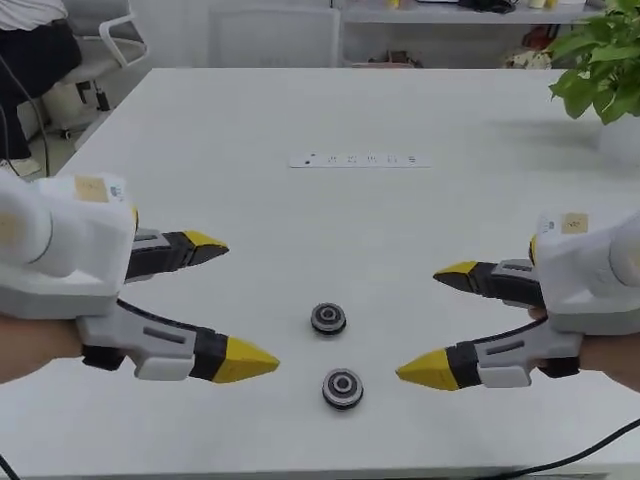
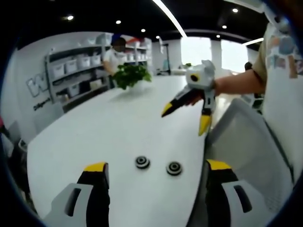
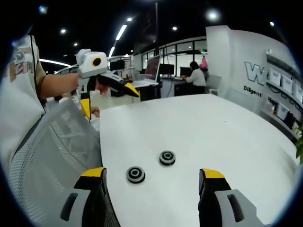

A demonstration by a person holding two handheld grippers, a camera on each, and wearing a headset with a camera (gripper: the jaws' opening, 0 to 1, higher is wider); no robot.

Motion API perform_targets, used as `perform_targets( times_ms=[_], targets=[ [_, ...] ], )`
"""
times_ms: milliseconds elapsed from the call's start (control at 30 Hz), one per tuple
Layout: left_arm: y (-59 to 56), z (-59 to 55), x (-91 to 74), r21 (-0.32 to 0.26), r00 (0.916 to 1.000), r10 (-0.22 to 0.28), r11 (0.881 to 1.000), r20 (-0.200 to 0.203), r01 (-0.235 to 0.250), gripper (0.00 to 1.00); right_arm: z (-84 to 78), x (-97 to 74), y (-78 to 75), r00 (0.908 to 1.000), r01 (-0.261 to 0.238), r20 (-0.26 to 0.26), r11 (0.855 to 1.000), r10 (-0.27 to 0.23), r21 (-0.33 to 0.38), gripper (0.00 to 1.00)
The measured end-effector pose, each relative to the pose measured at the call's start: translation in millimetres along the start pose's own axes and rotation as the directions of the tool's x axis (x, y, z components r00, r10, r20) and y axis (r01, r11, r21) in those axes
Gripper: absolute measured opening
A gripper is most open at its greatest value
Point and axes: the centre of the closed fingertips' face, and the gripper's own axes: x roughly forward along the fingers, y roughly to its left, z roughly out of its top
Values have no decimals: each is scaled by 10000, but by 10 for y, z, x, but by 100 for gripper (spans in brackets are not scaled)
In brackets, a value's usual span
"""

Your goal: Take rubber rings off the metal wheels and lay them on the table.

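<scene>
Two small metal wheels with black rubber rings lie flat on the white table [image 1: 300, 120]. The farther wheel [image 1: 328, 318] [image 2: 142, 162] [image 3: 166, 157] sits just behind the nearer wheel [image 1: 343, 388] [image 2: 174, 168] [image 3: 135, 174]. My left gripper [image 1: 237, 303] [image 2: 154, 170] [image 3: 110, 98] hovers open to the left of them, jaws wide apart and holding nothing. My right gripper [image 1: 432, 325] [image 3: 151, 174] [image 2: 185, 118] hovers open to their right, also holding nothing. Both point inward toward the wheels.
A white strip with small marks [image 1: 360, 160] lies mid-table. A green plant [image 1: 598, 70] [image 2: 130, 75] stands at the far right corner. Chairs and shelves stand beyond the table's far edge. A person [image 3: 194, 75] sits at a distant desk.
</scene>
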Motion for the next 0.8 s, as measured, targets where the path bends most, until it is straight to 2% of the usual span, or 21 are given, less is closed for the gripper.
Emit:
perform_targets(
  times_ms=[433, 800],
  targets=[
    [29, -128, 182, -182, 9993, -350, 9992, -148, 348, 81, -116, 179, 23, 9990, -452, -64, 9988, 453, 167, 74],
    [-59, -248, 330, -282, 9963, -776, 9967, -363, 766, 77, -217, 257, 85, 9969, -734, -267, 9964, 745, 414, 72]
  ],
)
